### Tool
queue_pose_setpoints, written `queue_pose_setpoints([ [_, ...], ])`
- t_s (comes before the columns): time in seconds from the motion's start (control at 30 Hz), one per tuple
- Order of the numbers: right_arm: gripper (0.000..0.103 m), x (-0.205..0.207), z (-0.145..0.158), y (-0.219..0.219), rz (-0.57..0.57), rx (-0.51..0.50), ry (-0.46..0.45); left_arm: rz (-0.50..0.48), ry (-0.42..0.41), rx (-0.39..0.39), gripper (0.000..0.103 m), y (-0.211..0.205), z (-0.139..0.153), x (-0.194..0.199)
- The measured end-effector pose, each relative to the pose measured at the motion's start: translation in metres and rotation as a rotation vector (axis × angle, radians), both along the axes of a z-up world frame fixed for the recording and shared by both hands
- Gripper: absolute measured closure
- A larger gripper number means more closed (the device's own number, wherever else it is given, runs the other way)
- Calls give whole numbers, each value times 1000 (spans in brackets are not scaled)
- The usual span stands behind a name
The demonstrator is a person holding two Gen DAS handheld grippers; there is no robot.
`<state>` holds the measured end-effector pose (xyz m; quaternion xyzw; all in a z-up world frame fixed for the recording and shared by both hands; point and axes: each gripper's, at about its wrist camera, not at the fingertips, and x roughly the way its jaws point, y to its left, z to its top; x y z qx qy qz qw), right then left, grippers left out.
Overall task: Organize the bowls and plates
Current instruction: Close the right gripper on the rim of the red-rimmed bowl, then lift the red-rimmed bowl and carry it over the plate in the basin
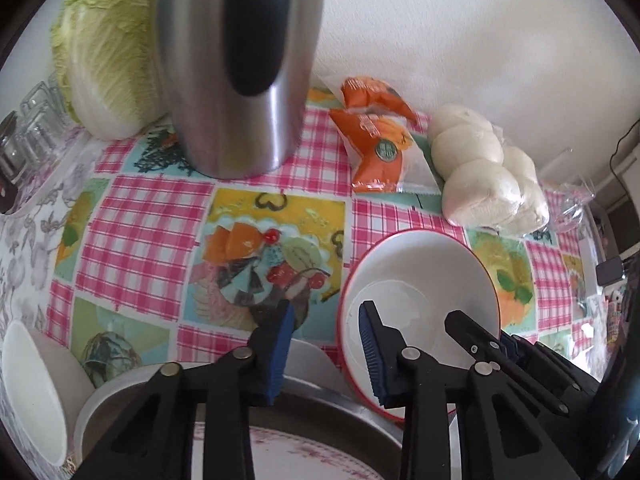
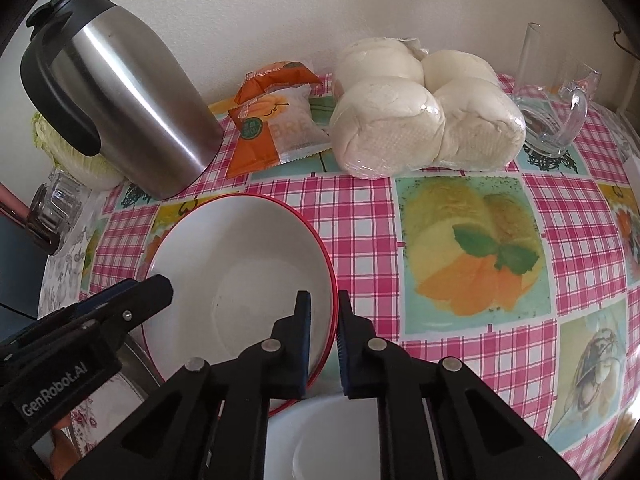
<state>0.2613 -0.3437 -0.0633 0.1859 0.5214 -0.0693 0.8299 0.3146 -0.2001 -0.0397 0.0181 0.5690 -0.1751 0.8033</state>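
You are pinching the red-rimmed bowl (image 2: 240,280) with your right gripper (image 2: 323,344): its 2 blue pads are straddling the bowl's wall at about 4 o'clock on the rim, 1 inside, 1 outside, nearly closed on it. The bowl is tilting, its far rim towards the steel thermos (image 2: 120,96) at 11 o'clock in the right wrist view. Below your right fingers a white plate (image 2: 320,440) is showing at 6 o'clock.

Your left gripper (image 1: 326,350) is standing about half open and gripping nothing; its right pad is reaching over the same bowl (image 1: 420,292), and whether it is touching I cannot tell. Under it a metal tray (image 1: 360,404) is carrying a floral plate (image 1: 304,456), with another white bowl (image 1: 32,392) lying on its side at 8 o'clock.

At 12 to 2 o'clock on the checked tablecloth (image 2: 360,220) are lying orange snack packets (image 2: 272,120), bagged steamed buns (image 2: 424,108) and a glass mug (image 2: 556,108).
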Motion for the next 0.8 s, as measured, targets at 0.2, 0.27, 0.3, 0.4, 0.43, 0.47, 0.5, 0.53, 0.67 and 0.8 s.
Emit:
queue_pose_setpoints([
  [0.2, 91, 6, -4, 3, 18, -16, 13, -13, 37, 44, 86, -13, -17, 1],
  [0.27, 91, 6, -4, 3, 16, -11, 6, -13, 33, 35, 93, -13, -18, 0],
  [0.3, 91, 6, -4, 3, 13, -5, 1, -13, 28, 35, 94, -13, -18, -1],
  [0.4, 91, 3, -3, 0, 1, 16, -7, -9, 17, 24, 94, -12, -16, -3],
  [0.43, 91, 1, -3, -1, -4, 21, -10, -7, 10, 18, 94, -14, -15, -4],
  [0.47, 91, -1, -1, -1, -9, 24, -15, -6, 2, 12, 94, -14, -12, -5],
  [0.5, 91, -1, 1, -2, -10, 21, -22, -6, -9, 6, 94, -14, -9, -6],
  [0.53, 91, -2, 4, -2, -10, 16, -30, -6, -19, 0, 94, -14, -4, -8],
  [0.67, 91, -9, 25, -3, -15, 0, -80, -3, -79, -26, 94, -11, 19, -17],
  [0.8, 91, -26, 50, -1, -18, -16, -139, 1, -138, -43, 94, -8, 49, -37],
])
